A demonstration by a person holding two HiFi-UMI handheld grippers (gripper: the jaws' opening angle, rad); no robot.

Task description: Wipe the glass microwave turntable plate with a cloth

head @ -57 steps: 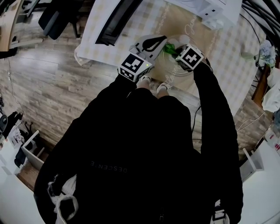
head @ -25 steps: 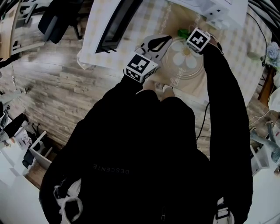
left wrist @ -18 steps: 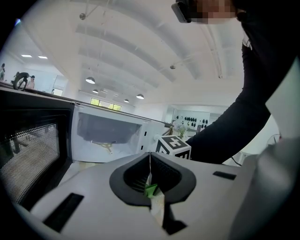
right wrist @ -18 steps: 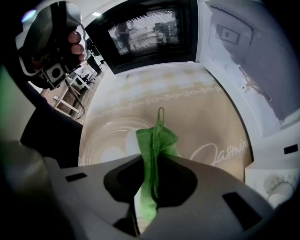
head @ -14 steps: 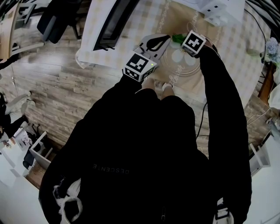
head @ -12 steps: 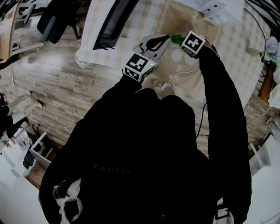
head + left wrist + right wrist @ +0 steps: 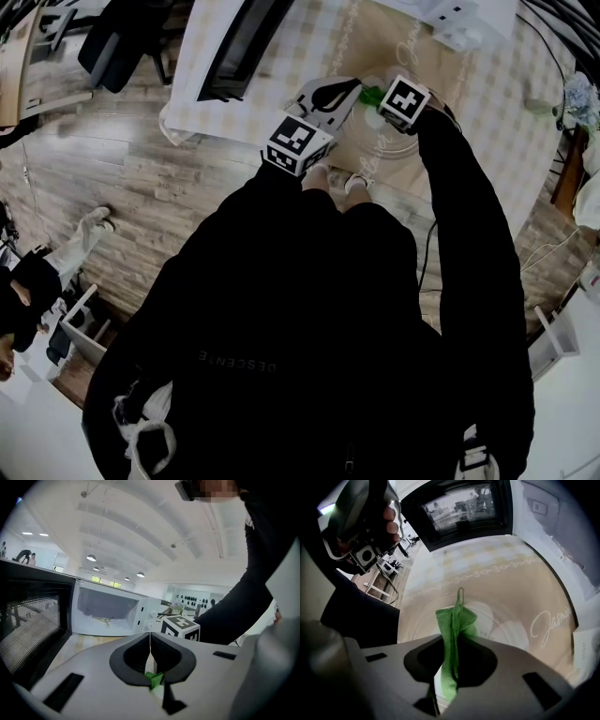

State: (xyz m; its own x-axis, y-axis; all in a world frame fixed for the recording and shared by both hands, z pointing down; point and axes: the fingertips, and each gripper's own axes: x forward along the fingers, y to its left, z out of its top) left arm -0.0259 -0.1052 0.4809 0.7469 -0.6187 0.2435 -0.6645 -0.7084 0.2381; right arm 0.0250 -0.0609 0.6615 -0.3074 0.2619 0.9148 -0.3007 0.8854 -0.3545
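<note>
Right claw (image 7: 452,641) squeezes the cloth (image 7: 457,618) over the plate (image 7: 506,630), mid-frame. Left claw (image 7: 150,638) is closed; only its view shows inside the microwave (image 7: 108,611).

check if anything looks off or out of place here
Nothing spilled or damaged. The glass plate lies on the tablecloth outside the microwave, whose door stands open, and the green cloth sits bunched in the right gripper.

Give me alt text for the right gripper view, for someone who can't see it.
The right gripper has its jaws shut on a green cloth, held over a glass turntable plate on a beige tablecloth. An open microwave door stands behind.
</note>
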